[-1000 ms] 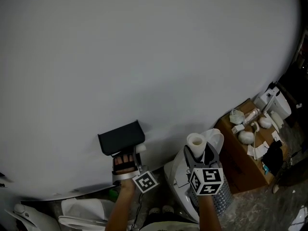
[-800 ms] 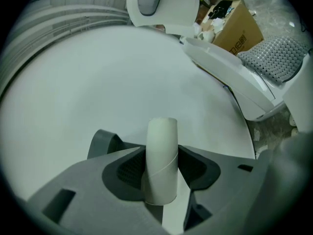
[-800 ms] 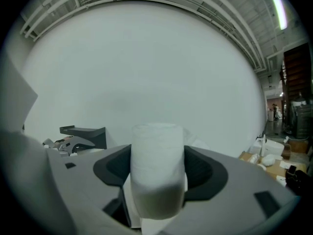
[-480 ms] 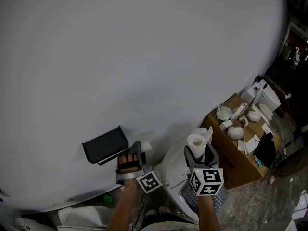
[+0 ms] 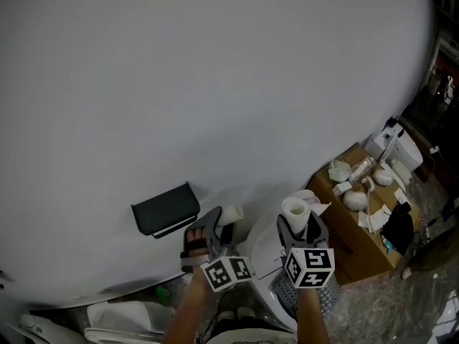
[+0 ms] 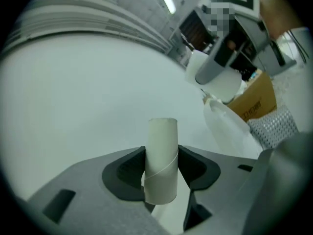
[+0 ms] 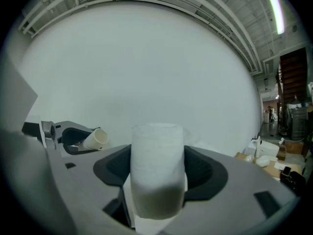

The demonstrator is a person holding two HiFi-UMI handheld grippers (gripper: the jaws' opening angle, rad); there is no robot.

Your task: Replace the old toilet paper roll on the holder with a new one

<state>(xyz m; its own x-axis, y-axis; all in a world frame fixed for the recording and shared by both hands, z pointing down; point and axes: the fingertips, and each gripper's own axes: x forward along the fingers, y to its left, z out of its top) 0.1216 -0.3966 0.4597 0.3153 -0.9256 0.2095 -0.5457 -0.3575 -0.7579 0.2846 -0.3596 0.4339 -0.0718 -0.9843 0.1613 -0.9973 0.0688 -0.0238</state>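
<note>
Head view: against the pale wall (image 5: 215, 63), left gripper (image 5: 221, 221) clamps a bare tube (image 5: 233, 213), right gripper (image 5: 300, 228) grips a fresh roll (image 5: 295, 208).

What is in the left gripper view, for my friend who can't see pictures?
The left gripper is shut on an empty cardboard tube, which sticks up between its jaws in front of a plain white wall. Up at the right, the right gripper holds a white toilet paper roll, with a brown cardboard box just below it.
</note>
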